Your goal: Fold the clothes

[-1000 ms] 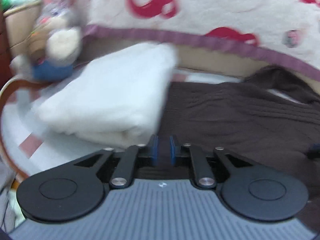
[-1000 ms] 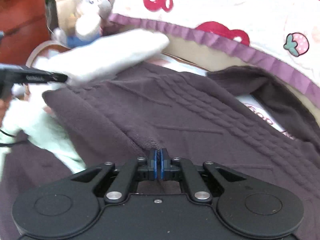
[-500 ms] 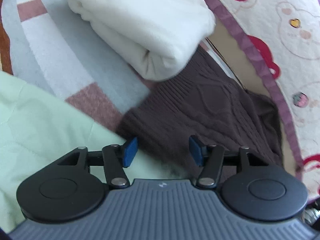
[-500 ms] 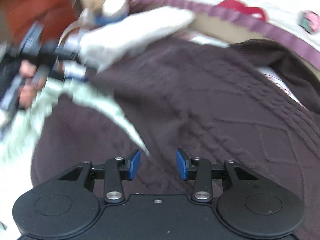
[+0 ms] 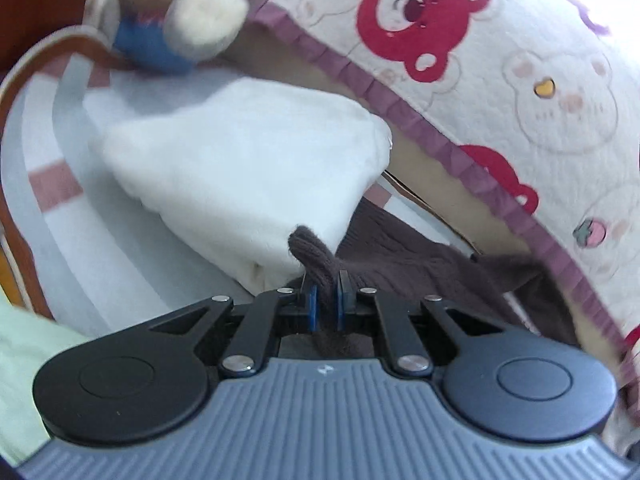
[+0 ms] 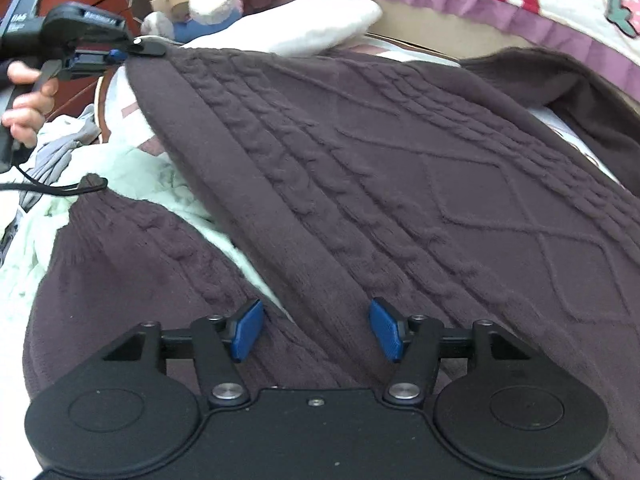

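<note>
The left gripper (image 5: 325, 300), having just closed, pinches the dark brown cable-knit sweater (image 6: 400, 168) corner; the right gripper (image 6: 316, 330), just opened and empty, should clamp the near hem before both lift evenly.

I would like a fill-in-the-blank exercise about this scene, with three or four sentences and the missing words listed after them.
1. The left gripper is shut on a corner of the ____ sweater.
2. The jaws of the right gripper are ____, with nothing pinched between them.
3. The folded white cloth lies beside a stuffed ____.
4. The blanket is printed with red ____.

Missing words: brown; open; toy; bears
</note>
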Motion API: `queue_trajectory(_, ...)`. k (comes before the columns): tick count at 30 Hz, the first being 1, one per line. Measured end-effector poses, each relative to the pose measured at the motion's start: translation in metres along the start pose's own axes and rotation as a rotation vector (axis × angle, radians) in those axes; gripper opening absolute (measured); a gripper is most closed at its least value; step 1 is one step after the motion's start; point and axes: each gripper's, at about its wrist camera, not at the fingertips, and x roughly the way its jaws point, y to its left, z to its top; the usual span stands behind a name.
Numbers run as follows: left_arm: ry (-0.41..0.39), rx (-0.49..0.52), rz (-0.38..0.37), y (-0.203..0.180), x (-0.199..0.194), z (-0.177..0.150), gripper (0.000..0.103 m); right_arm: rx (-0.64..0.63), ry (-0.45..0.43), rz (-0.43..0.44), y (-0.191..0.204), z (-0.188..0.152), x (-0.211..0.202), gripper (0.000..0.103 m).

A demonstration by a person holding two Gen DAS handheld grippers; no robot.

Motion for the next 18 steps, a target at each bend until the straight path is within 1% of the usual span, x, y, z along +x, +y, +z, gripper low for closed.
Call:
queue_trajectory(1,0.002,-0.010,0.002,0.001,-0.001,0.001,0.008,-0.034,-0.002,-0.001,0.002,0.003,0.002,0.004)
queue_trajectory(2,-0.006,-0.001,0.012,0.001,-0.003,0.001,0.008,-0.046,0.009,-0.006,0.003,0.008,-0.001,0.009)
queue_trajectory(3,-0.013,0.007,0.023,0.001,-0.006,0.002,0.008,-0.054,0.023,-0.013,0.005,0.014,-0.006,0.009)
queue_trajectory(5,-0.024,0.023,0.048,0.003,-0.014,0.003,0.008,-0.018,0.012,0.078,0.004,0.025,-0.037,0.009)
queue_trajectory(6,-0.014,0.024,0.068,0.010,-0.019,0.003,0.008,-0.026,0.015,0.101,0.005,0.025,-0.049,0.009)
queue_trajectory(7,0.013,0.020,0.089,0.019,-0.020,0.000,0.008,-0.039,0.020,0.121,0.006,0.025,-0.061,0.009)
queue_trajectory(8,0.055,0.022,0.118,0.025,-0.014,-0.007,0.008,-0.052,0.025,0.140,0.007,0.025,-0.072,0.009)
queue_trajectory(10,0.163,0.041,0.196,0.035,0.006,-0.028,0.008,-0.068,0.079,0.112,0.006,0.016,-0.055,0.008)
queue_trajectory(11,0.194,0.063,0.226,0.036,0.013,-0.037,0.009,-0.075,0.107,0.095,0.005,0.012,-0.045,0.008)
queue_trajectory(13,0.204,0.134,0.268,0.029,0.021,-0.051,0.010,-0.051,0.104,0.107,0.003,0.007,-0.036,0.010)
queue_trajectory(14,0.201,0.186,0.287,0.023,0.022,-0.054,0.013,-0.037,0.100,0.114,0.001,0.005,-0.032,0.011)
queue_trajectory(15,0.190,0.255,0.304,0.014,0.019,-0.053,0.016,-0.024,0.094,0.135,-0.001,0.006,-0.036,0.013)
queue_trajectory(16,0.180,0.315,0.322,0.007,0.015,-0.050,0.020,-0.011,0.088,0.158,-0.004,0.007,-0.041,0.018)
queue_trajectory(17,0.167,0.352,0.345,0.000,0.010,-0.045,0.024,0.004,0.082,0.190,-0.010,0.007,-0.047,0.019)
queue_trajectory(18,0.150,0.374,0.368,-0.005,0.004,-0.039,0.026,0.018,0.076,0.223,-0.016,0.008,-0.053,0.023)
